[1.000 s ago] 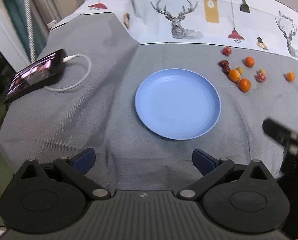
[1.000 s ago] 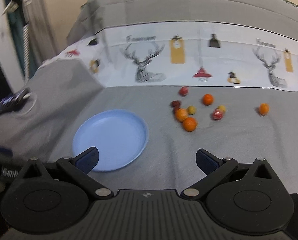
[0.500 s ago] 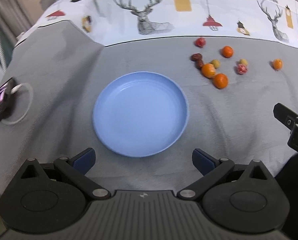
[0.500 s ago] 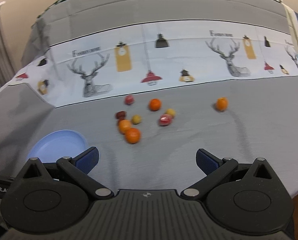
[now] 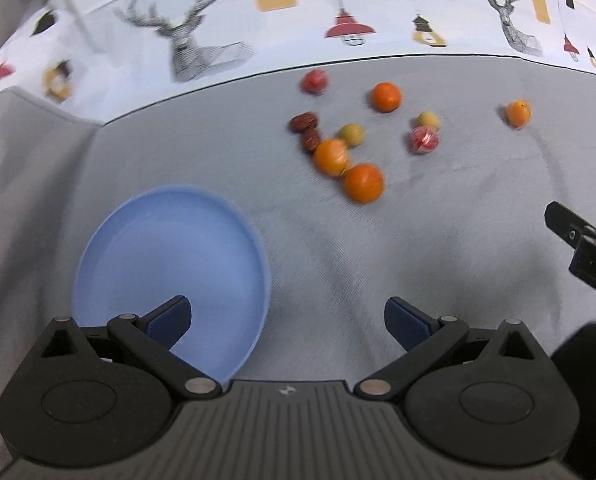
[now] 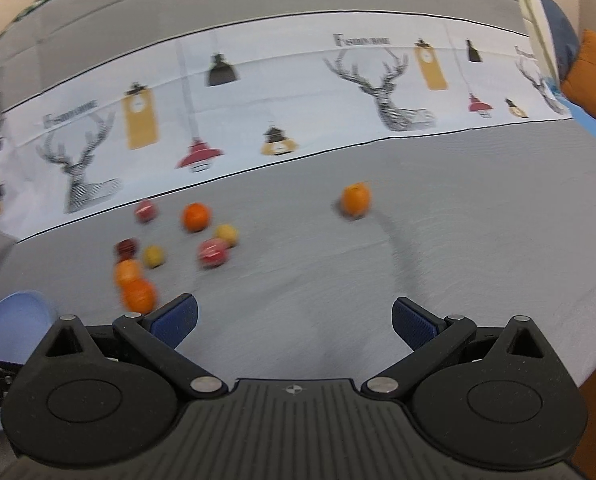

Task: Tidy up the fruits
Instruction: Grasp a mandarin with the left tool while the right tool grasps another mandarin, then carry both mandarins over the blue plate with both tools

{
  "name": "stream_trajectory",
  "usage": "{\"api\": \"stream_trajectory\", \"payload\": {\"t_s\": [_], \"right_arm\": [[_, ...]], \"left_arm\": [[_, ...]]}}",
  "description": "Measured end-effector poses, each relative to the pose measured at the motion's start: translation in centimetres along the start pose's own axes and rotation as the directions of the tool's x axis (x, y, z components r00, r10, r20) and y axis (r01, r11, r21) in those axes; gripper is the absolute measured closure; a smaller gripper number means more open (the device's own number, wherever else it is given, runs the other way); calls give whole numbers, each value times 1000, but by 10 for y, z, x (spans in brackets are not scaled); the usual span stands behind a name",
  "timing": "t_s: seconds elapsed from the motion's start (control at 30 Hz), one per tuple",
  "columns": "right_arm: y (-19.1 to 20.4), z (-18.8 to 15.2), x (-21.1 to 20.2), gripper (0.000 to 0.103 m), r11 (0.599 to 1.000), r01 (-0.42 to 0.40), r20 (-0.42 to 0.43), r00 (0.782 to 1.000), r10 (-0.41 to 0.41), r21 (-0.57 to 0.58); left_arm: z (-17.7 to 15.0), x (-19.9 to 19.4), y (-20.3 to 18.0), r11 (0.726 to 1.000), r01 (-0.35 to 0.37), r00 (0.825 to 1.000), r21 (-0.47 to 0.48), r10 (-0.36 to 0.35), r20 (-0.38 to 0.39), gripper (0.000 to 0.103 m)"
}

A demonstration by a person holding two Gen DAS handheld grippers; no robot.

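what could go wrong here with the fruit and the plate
1. The round fruits lie loose on soft cloth; nudging the front orange could roll it into the touching orange and scatter the cluster.
2. The lone orange sits far from the blue plate, so carrying it is a long trip and it may drop.
3. Both views are blurred, so the open right gripper may misjudge its target.

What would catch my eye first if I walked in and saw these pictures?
Probably the scatter of small fruits, mostly orange with some red and yellow, lying on the grey cloth, with one orange fruit off alone to the right. Next, the empty blue plate at the near left. Behind them runs a white band printed with deer heads.
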State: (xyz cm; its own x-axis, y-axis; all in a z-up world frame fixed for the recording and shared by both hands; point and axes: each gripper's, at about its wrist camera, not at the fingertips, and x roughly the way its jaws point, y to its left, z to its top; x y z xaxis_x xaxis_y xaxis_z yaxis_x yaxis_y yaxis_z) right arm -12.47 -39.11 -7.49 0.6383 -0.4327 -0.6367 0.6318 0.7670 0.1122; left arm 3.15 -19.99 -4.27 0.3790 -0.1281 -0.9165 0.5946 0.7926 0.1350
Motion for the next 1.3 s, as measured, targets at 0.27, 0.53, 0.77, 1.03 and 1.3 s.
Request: {"api": "stream_trajectory", "payload": {"t_s": [0.27,0.53,0.77,1.03,1.3], "right_arm": [[-35,44,97,1,997,81,-7,997,-81,14],[-45,69,194,1,995,102,-87,991,-100,10],[-38,67,204,35,994,98,-26,995,-99,-46],[-41,64,164,65,998,54,-32,998,-54,-22],[-14,42,71,65,996,-86,3,996,86,-37]], "left_arm": [[59,64,-37,996,87,995,-36,-88,-39,0],[92,108,-45,985,102,991,-141,-113,-71,4],[98,129,-38,980,89,989,-179,-109,-104,54],[80,97,-24,971,165,984,-175,-174,-41,64],[35,29,4,967,147,988,-207,-153,-13,64]]}}
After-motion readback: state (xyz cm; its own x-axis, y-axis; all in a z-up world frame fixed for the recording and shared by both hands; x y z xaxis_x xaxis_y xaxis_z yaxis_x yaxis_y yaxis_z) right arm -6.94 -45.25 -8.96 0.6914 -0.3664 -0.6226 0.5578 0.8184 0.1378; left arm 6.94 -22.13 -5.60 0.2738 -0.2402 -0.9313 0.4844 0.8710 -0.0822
